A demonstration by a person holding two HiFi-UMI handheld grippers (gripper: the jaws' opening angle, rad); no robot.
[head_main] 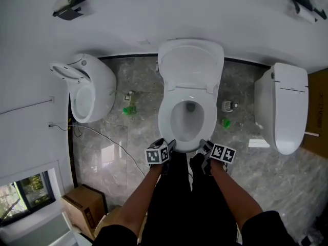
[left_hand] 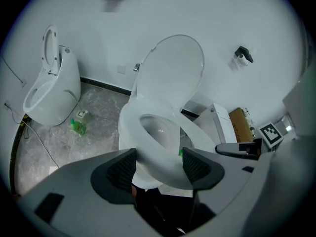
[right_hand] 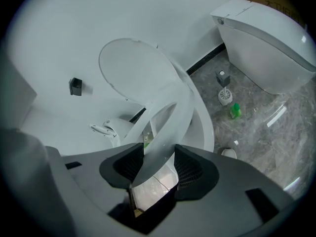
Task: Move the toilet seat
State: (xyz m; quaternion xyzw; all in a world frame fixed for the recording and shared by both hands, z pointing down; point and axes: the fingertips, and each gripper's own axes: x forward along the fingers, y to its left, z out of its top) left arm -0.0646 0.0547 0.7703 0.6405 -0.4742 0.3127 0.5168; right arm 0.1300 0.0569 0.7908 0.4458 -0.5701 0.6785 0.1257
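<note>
The middle toilet point(head_main: 177, 142) has its lid point(head_main: 190, 65) standing up against the wall. Its white seat ring point(head_main: 165, 119) is raised at the front, tilted above the bowl rim point(right_hand: 208, 130). My left gripper point(head_main: 170, 146) holds the ring's front left; in the left gripper view the ring point(left_hand: 131, 127) fills the gap between the pads of this gripper point(left_hand: 159, 166). My right gripper point(head_main: 204, 147) holds the front right; in the right gripper view the ring point(right_hand: 170, 115) runs edge-on between the pads of that gripper point(right_hand: 159, 166). The lid point(right_hand: 133, 68) stands behind.
A second toilet point(head_main: 92, 88) with its seat up stands at the left, a closed one point(head_main: 284, 106) at the right. Green bottles point(head_main: 129, 109) point(head_main: 226, 122) lie on the marble floor. A cable point(head_main: 113, 142) crosses the floor; a cardboard box point(head_main: 84, 204) sits lower left.
</note>
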